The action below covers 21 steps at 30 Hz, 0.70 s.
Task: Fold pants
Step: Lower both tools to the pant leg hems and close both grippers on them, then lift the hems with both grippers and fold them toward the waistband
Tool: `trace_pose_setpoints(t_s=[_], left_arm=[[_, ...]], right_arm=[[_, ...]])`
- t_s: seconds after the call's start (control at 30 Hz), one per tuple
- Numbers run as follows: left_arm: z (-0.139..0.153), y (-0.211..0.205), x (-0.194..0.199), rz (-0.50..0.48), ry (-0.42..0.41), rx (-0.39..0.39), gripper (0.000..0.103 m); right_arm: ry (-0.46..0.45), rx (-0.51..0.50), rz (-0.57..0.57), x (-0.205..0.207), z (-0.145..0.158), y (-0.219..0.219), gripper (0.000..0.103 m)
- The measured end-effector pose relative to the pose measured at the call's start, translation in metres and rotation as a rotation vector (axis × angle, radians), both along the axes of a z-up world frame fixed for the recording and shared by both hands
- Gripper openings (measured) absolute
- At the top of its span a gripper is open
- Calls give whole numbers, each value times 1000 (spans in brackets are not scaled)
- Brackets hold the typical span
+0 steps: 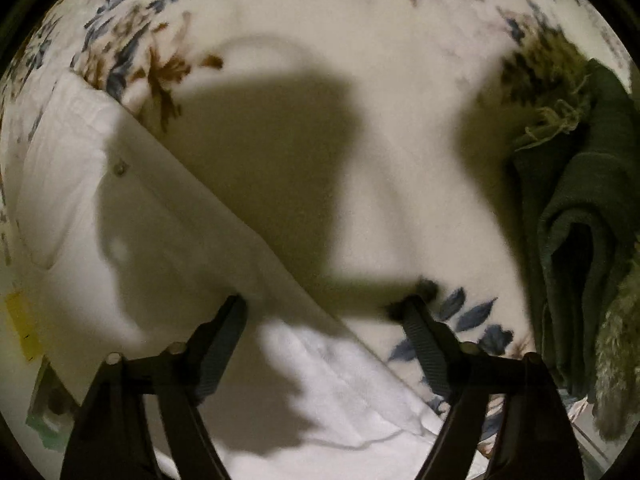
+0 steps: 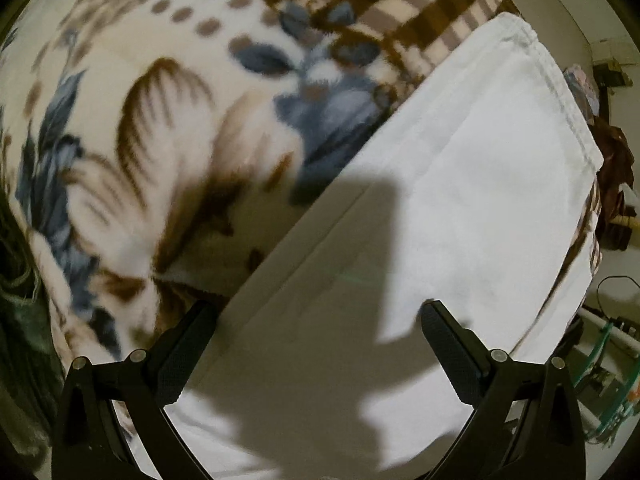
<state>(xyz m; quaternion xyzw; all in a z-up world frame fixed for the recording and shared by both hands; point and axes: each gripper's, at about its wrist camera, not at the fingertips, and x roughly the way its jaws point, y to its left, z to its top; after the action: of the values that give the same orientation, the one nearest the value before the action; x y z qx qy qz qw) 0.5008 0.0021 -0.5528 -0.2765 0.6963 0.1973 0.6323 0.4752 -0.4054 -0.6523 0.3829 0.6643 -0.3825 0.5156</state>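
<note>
The white pants (image 1: 132, 216) lie flat on a floral fleece blanket (image 1: 400, 120). In the left wrist view a small button shows near their upper left and their straight edge runs diagonally down to the right. My left gripper (image 1: 326, 304) is open and empty just above that edge. In the right wrist view the pants (image 2: 460, 184) stretch toward a hemmed end at the upper right. My right gripper (image 2: 318, 310) is open and empty over the pants' long left edge.
A dark green garment (image 1: 580, 216) with a fuzzy fringe is piled at the right of the left view. Yellow and green items (image 1: 24, 328) lie at its left edge. Cables and a glass shelf (image 2: 604, 344) are beyond the bed at the right.
</note>
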Motion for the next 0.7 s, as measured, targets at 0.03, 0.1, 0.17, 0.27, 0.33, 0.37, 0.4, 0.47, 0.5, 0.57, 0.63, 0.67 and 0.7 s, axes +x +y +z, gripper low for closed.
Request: trace_pose_setpoints(t_s=[0.03, 0.1, 0.17, 0.27, 0.33, 0.37, 0.4, 0.47, 0.5, 0.57, 0.63, 0.67, 0.7], left_arm=[[3, 3, -4, 8, -20, -1, 55], [9, 13, -13, 40, -45, -12, 15], [11, 25, -21, 71, -79, -63, 10], [14, 39, -34, 85, -126, -122, 5], [24, 41, -42, 78, -174, -148, 5], [29, 42, -45, 66, -195, -151, 4], [36, 43, -50, 58, -217, -155, 3], [51, 43, -65, 51, -255, -158, 3], [61, 46, -68, 51, -272, -159, 3], [73, 52, -91, 60, -309, -169, 3], [84, 62, -110, 66, -348, -182, 3], [93, 66, -125, 68, -372, -193, 3], [101, 69, -138, 62, -394, -198, 3]], right_arm=[[-1, -2, 0, 1, -3, 0, 103], [-20, -5, 10, 3, -6, 0, 95], [-44, -3, 24, 8, -2, 1, 80], [-81, 6, 29, 8, 7, 6, 38], [-103, 18, 30, 7, 14, 12, 17], [-115, 20, 30, 4, 18, 14, 13], [-132, 20, 30, 0, 22, 15, 11], [-161, 24, 34, -8, 31, 19, 9], [-179, 26, 41, -13, 36, 21, 9], [-210, 27, 53, -25, 47, 26, 8], [-240, 27, 75, -41, 58, 32, 8], [-259, 28, 87, -52, 65, 36, 7], [-271, 27, 96, -62, 70, 39, 7]])
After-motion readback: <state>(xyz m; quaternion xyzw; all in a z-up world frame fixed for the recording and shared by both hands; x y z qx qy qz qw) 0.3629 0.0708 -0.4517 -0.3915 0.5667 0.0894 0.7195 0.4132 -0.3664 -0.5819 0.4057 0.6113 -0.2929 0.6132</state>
